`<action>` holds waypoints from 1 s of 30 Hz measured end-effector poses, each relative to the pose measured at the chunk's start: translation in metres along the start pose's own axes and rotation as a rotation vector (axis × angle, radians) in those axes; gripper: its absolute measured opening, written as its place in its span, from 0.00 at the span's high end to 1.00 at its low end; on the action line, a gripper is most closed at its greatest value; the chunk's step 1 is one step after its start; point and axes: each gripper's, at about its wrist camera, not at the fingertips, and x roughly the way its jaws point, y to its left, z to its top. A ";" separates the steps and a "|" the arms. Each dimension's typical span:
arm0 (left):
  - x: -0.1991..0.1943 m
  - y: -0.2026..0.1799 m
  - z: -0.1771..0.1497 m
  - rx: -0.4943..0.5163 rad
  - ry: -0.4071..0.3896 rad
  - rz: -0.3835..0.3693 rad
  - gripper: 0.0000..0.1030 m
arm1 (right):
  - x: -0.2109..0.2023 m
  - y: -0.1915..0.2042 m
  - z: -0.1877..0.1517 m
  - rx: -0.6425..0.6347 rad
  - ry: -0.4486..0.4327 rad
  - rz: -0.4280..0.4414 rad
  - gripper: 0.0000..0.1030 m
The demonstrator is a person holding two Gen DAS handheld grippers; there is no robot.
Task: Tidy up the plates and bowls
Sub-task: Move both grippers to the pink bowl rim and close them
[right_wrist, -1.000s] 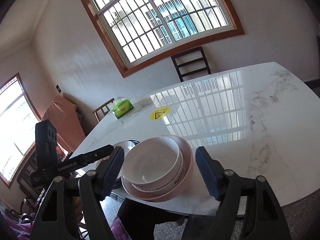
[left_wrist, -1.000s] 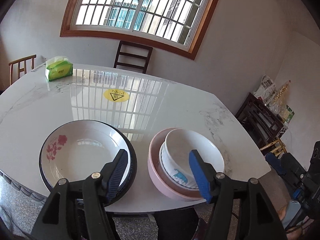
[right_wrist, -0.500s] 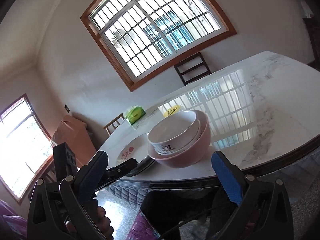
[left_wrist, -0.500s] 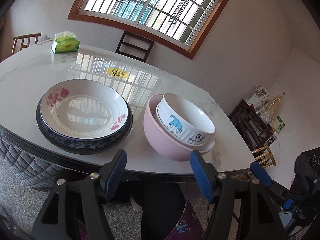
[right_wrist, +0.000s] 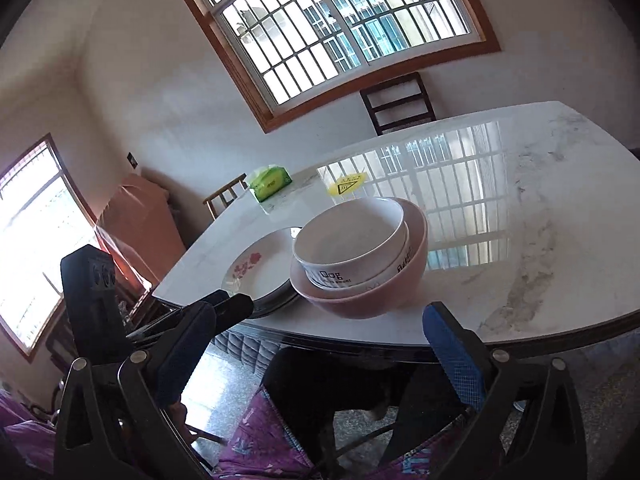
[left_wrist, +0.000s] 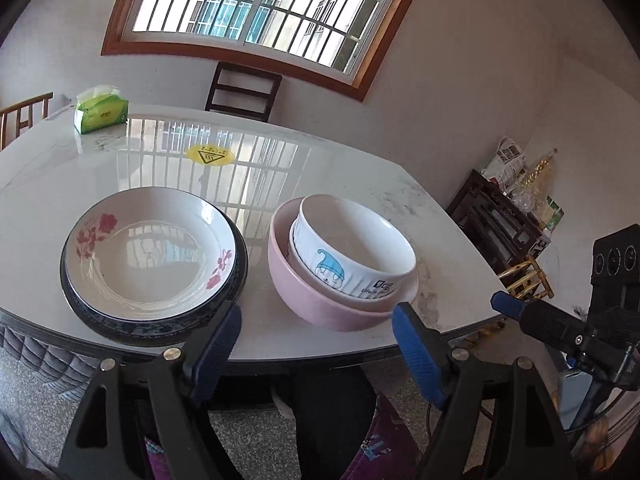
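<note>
A white plate with red flowers (left_wrist: 148, 256) lies in a dark plate (left_wrist: 132, 330) near the front edge of the marble table (left_wrist: 360, 184). Right of it, a white bowl with a blue figure (left_wrist: 352, 248) sits tilted inside a pink bowl (left_wrist: 320, 304). My left gripper (left_wrist: 317, 308) hangs off the table's front edge, jaws opening, nothing between them. My right gripper (right_wrist: 319, 311) stands wide open and empty before the pink bowl (right_wrist: 372, 280) and white bowl (right_wrist: 352, 240). The flowered plate (right_wrist: 256, 276) shows to the left.
A green tissue pack (left_wrist: 100, 114) and a yellow sticker (left_wrist: 209, 156) are on the far side of the table. Chairs (left_wrist: 244, 90) stand behind it and a dark cabinet (left_wrist: 496, 220) at the right. A person's legs are under the front edge.
Both grippers have drawn back from above the dishes to off the table's front edge, and their jaws have widened. The plates and bowls have stayed in place.
</note>
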 end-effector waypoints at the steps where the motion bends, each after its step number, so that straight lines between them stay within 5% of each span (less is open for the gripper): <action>1: 0.001 0.002 0.005 -0.005 -0.004 0.004 0.23 | 0.000 -0.002 0.005 -0.007 0.005 -0.032 0.00; 4: 0.003 0.008 0.025 -0.014 0.001 0.008 0.23 | 0.002 -0.017 0.021 -0.004 0.019 -0.162 0.00; 10: 0.030 0.050 0.053 -0.247 0.138 -0.124 0.23 | 0.029 -0.059 0.043 0.126 0.130 -0.037 0.01; 14: 0.044 0.064 0.061 -0.310 0.216 -0.112 0.24 | 0.044 -0.069 0.052 0.125 0.170 -0.073 0.17; 21: 0.047 0.063 0.068 -0.272 0.258 -0.050 0.24 | 0.065 -0.087 0.061 0.158 0.256 -0.079 0.69; 30: 0.059 0.067 0.077 -0.287 0.306 -0.055 0.24 | 0.090 -0.098 0.072 0.204 0.364 -0.047 0.77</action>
